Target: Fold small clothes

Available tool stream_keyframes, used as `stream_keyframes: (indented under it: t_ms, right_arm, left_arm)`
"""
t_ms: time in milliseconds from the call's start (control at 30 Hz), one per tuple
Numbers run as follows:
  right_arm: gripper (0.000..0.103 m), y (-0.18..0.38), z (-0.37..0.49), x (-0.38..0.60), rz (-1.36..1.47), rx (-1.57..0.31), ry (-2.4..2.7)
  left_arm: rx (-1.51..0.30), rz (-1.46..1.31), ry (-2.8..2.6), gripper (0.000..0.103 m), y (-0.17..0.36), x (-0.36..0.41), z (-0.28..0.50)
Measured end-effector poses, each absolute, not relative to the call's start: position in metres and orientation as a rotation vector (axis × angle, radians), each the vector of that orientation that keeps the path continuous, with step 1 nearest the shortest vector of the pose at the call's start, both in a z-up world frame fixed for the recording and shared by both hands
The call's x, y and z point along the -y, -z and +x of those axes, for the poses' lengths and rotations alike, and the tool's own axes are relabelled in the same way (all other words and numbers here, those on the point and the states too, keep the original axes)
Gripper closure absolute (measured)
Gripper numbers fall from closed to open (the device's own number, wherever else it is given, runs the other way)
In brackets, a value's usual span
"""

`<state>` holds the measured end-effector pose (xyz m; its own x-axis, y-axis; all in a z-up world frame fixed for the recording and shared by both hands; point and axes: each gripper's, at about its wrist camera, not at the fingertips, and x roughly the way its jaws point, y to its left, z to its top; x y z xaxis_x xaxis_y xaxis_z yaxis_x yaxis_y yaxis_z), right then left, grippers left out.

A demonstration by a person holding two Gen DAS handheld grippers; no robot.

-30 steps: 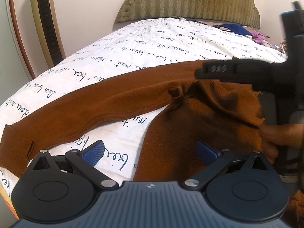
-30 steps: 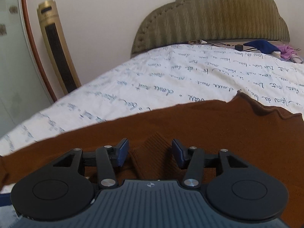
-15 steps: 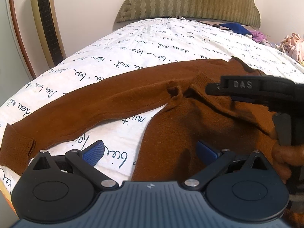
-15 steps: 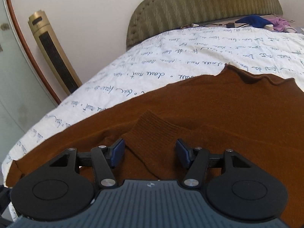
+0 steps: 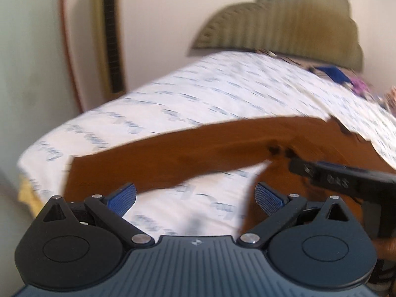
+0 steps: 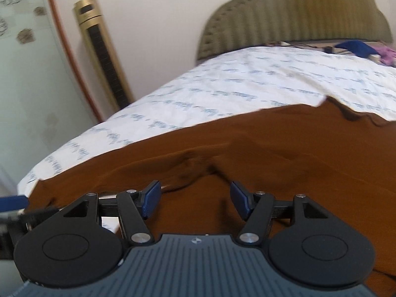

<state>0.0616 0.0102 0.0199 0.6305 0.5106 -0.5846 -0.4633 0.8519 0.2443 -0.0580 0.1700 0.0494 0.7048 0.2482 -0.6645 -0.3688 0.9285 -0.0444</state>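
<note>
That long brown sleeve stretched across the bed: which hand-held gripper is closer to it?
Left. The left hand-held gripper hangs open just short of the sleeve, over bare bedsheet. The right hand-held gripper, also open, is over the sweater's body, beside the armpit.

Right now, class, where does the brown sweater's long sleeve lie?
In the left wrist view the sleeve stretches leftward across the printed bedsheet, beyond the open left hand-held gripper.

On the white bedsheet (image 6: 247, 86) you see rows of blue cursive script, too blurred to read. At three o'clock in your left view, the black gripper body (image 5: 346, 180) carries embossed characters, illegible here.
</note>
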Motion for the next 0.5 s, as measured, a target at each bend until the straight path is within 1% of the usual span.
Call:
stream_keyframes:
  t_ms: [300,500]
  right_arm:
    - [0.040,-0.029,0.038,-0.058,0.013,-0.702,-0.712]
    - [0.040,-0.023,0.026,-0.101,0.049,-0.755,-0.887]
  left_arm:
    - [-0.679,-0.150,-0.591,0.000,-0.058,-0.247,-0.097]
    - [-0.677,-0.225,-0.691,0.000,-0.055,-0.293,-0.112]
